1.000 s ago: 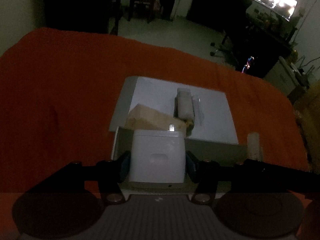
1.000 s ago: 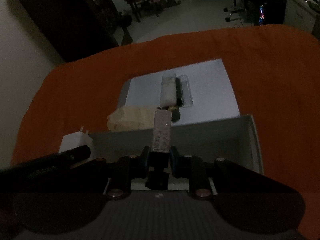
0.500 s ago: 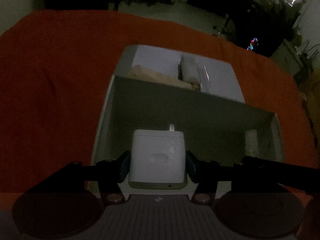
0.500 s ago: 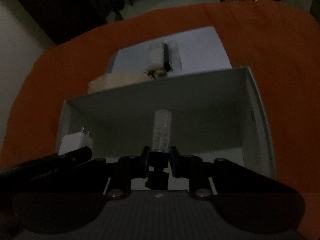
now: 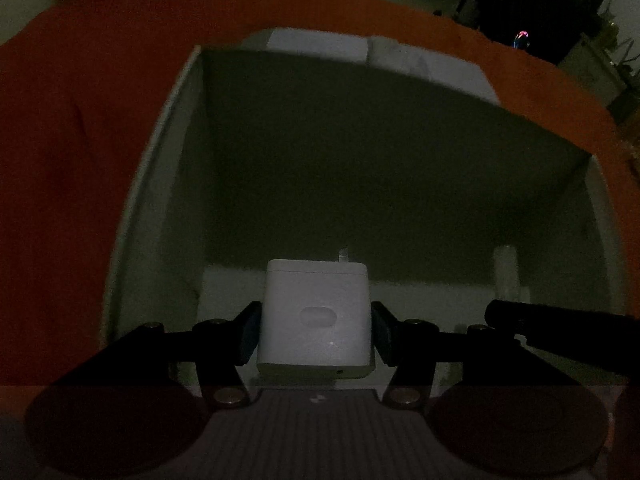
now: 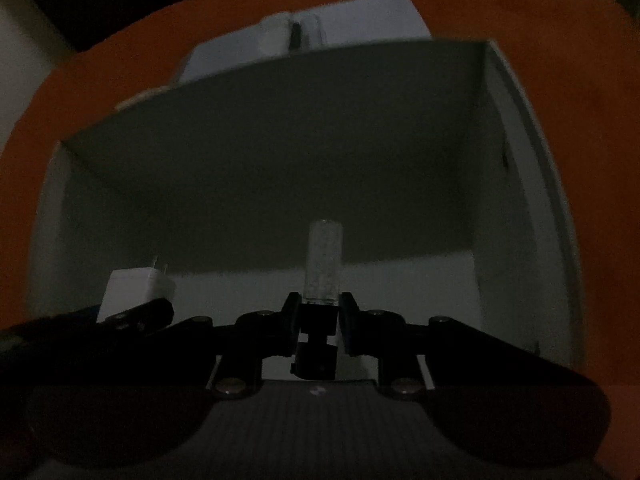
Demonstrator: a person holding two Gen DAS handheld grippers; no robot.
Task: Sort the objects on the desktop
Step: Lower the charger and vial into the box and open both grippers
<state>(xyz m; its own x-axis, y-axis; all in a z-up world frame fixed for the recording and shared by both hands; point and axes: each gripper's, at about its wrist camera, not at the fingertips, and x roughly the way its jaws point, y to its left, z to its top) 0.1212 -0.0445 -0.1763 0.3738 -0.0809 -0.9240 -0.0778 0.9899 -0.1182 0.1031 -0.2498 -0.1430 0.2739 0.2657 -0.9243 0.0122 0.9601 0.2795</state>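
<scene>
My left gripper [image 5: 316,314] is shut on a white charger plug [image 5: 316,312], its prongs pointing away from me. It hangs low inside an open white box [image 5: 160,160], near the box's left wall. My right gripper [image 6: 320,300] is shut on a clear cylinder with a black base [image 6: 323,268], also low inside the same box [image 6: 520,160]. The charger [image 6: 136,288] shows at the left of the right wrist view. In the left wrist view the cylinder [image 5: 506,272] stands at the right. Whether either object touches the box floor I cannot tell.
An orange cloth [image 5: 80,120] covers the table around the box. Beyond the far wall lies a flat white lid [image 6: 360,16] with a few small pale items [image 6: 276,36] on it. The room behind is dark.
Both grippers have sunk from above the box rim down into it, each still gripping its object. The box walls now fill both views and hide most of the lid.
</scene>
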